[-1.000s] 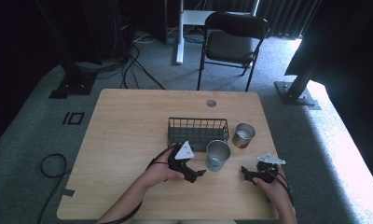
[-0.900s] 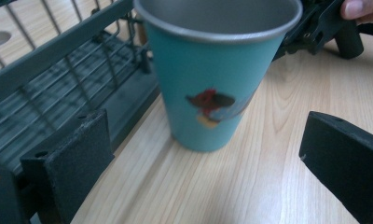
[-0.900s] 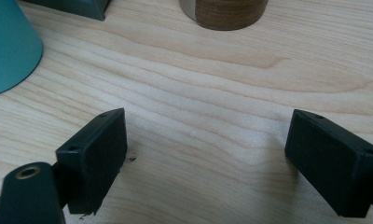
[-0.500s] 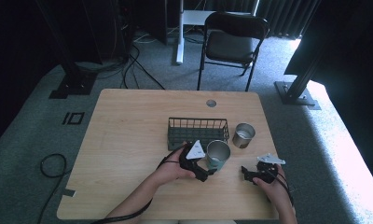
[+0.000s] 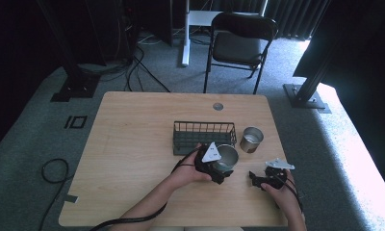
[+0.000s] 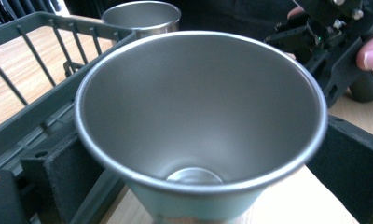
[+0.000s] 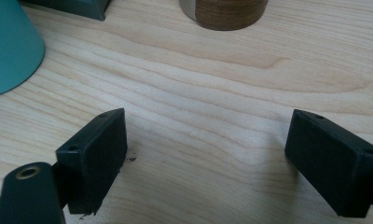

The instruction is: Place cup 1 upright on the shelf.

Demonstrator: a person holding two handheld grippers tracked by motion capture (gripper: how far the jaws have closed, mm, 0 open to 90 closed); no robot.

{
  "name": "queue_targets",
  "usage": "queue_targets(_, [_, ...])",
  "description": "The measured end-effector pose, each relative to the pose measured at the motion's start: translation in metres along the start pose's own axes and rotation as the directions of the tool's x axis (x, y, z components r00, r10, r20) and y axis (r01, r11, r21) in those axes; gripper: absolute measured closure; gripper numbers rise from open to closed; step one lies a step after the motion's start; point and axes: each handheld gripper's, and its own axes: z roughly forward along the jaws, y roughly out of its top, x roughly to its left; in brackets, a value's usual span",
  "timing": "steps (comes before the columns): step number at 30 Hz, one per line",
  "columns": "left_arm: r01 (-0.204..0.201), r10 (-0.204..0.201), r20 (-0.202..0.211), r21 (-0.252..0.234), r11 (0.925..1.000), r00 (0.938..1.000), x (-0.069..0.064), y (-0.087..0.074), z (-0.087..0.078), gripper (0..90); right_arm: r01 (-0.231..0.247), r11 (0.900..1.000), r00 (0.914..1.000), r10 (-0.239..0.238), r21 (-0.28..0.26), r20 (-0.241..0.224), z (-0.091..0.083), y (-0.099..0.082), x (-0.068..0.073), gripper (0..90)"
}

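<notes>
Left gripper view: cup hides jaw contact, grip unclear | right hand-held gripper wide, empty

In the left gripper view the teal cup hides most of both jaws, so whether they press its wall cannot be told; its base is cut off by the bottom edge. The second cup shows just its rim behind the wire basket. In the right gripper view, the teal cup and the wood-banded cup are cropped by the frame edges.
</notes>
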Motion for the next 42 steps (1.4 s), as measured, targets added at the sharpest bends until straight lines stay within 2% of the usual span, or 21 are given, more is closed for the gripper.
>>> queue_targets(5, [0.015,-0.015,0.003,-0.029,0.9995,0.9999,-0.001,0.002,0.006,2.9,-0.003,1.0000,1.0000,0.003,-0.001,0.000,0.000,0.000,0.000,12.5])
queue_targets(8, [-0.005,0.004,-0.019,-0.039,0.9992,0.9998,-0.002,0.003,0.009,4.6,-0.002,1.0000,1.0000,0.002,-0.001,0.000,0.000,0.000,0.000,12.4])
queue_targets(11, [-0.007,0.005,-0.041,-0.046,0.9989,0.9991,-0.003,0.003,0.012,6.8,-0.001,1.0000,1.0000,0.001,-0.001,0.000,0.000,0.000,0.000,12.5])
queue_targets(13, [0.005,-0.008,-0.050,-0.047,0.9989,0.9987,-0.003,0.003,0.014,8.5,0.000,1.0000,1.0000,0.000,0.000,0.000,0.000,0.000,0.000,12.4])
queue_targets(14, [0.005,-0.008,-0.050,-0.047,0.9989,0.9987,-0.003,0.003,0.014,12.6,0.000,1.0000,1.0000,0.000,0.000,0.000,0.000,0.000,0.000,12.4])
queue_targets(15, [0.016,-0.018,-0.051,-0.053,0.9984,0.9985,-0.004,0.003,0.016,12.6,-0.001,1.0000,1.0000,0.001,-0.001,0.000,0.000,0.000,0.000,12.4])
queue_targets(20, [0.011,-0.013,-0.034,-0.061,0.9981,0.9994,-0.005,0.003,0.017,13.3,-0.001,1.0000,1.0000,0.001,-0.001,0.000,0.000,0.000,0.000,12.5])
queue_targets(24, [0.031,-0.031,-0.004,-0.055,0.9980,0.9995,-0.007,0.006,0.014,13.3,0.000,1.0000,1.0000,0.000,0.000,0.000,0.000,0.000,0.000,12.5])
queue_targets(29, [0.030,-0.029,0.016,-0.070,0.9971,0.9994,-0.008,0.014,0.009,13.3,-0.001,1.0000,1.0000,0.001,0.000,0.000,0.000,0.000,0.000,12.4])
queue_targets(42, [0.021,-0.021,0.001,-0.127,0.9917,0.9998,-0.001,0.048,-0.017,13.4,0.001,1.0000,1.0000,-0.001,0.000,0.000,0.000,0.000,0.000,12.4])
